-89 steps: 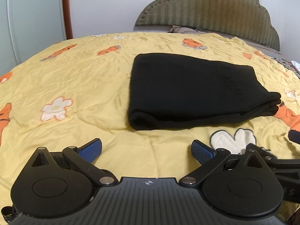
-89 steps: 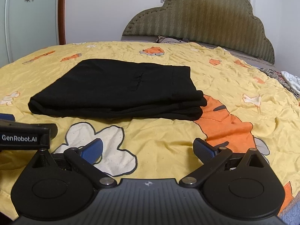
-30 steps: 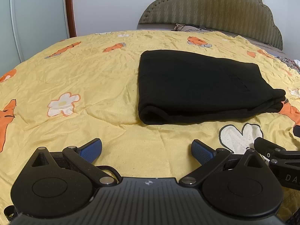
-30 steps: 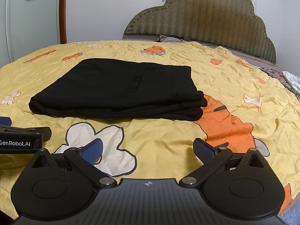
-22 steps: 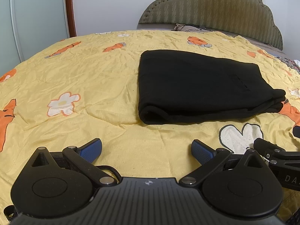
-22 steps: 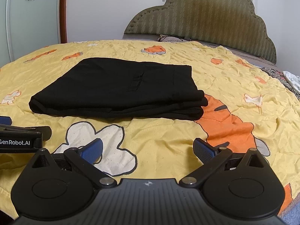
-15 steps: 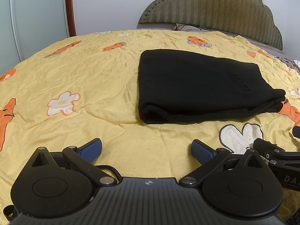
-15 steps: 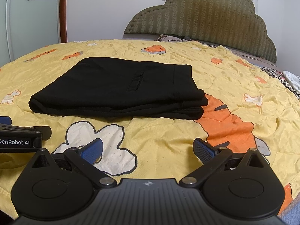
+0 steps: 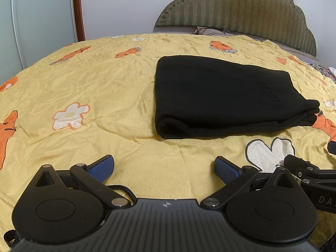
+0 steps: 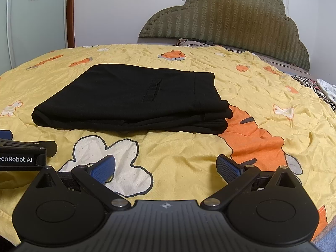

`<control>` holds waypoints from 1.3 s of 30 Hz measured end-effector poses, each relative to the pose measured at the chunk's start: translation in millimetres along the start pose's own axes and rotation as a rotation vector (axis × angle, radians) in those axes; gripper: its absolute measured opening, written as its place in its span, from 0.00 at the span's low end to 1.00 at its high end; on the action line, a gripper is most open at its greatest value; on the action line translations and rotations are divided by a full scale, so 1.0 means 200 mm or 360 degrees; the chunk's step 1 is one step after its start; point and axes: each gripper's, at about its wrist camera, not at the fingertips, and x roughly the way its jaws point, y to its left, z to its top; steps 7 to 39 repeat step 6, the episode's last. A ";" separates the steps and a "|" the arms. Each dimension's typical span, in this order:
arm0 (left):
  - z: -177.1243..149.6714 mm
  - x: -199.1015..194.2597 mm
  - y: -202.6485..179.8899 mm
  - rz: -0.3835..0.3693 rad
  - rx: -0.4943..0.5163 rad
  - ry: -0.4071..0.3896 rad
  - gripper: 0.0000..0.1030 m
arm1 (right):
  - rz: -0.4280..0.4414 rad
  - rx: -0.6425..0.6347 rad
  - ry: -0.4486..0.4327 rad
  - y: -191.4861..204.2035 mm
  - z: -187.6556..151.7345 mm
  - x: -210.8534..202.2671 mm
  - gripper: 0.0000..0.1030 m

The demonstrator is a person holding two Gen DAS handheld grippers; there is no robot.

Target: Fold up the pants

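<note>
Black pants [image 9: 220, 96] lie folded, unmoved; both tongs [image 9: 163, 169] [image 10: 164, 169] stay spread — empty.

**Two low eyes over one bed**

My left wrist camera sits low behind my left gripper [image 9: 163, 168], looking forward along spread fingers across the yellow bedspread [image 9: 105, 88] toward the headboard [image 9: 241, 14]. My right wrist camera does likewise behind my right gripper [image 10: 166, 168], facing the same way from just beside it. Both views share the folded black pants [image 9: 220, 98], lying near ahead, left of centre for my right camera and right of centre for my left. Each catches the other gripper at its edge.
</note>
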 end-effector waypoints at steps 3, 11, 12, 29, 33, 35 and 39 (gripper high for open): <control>0.00 -0.03 0.00 0.0004 0.0000 -0.0053 1.00 | -0.0003 0.0001 -0.0001 0.00 0.00 0.00 1.00; 0.03 -0.08 0.05 0.0028 -0.0068 -0.0141 1.00 | 0.0004 0.0006 -0.0049 -0.01 0.00 -0.03 1.00; 0.03 -0.08 0.05 0.0028 -0.0068 -0.0141 1.00 | 0.0004 0.0006 -0.0049 -0.01 0.00 -0.03 1.00; 0.03 -0.08 0.05 0.0028 -0.0068 -0.0141 1.00 | 0.0004 0.0006 -0.0049 -0.01 0.00 -0.03 1.00; 0.03 -0.08 0.05 0.0028 -0.0068 -0.0141 1.00 | 0.0004 0.0006 -0.0049 -0.01 0.00 -0.03 1.00; 0.03 -0.08 0.05 0.0028 -0.0068 -0.0141 1.00 | 0.0004 0.0006 -0.0049 -0.01 0.00 -0.03 1.00; 0.03 -0.08 0.05 0.0028 -0.0068 -0.0141 1.00 | 0.0004 0.0006 -0.0049 -0.01 0.00 -0.03 1.00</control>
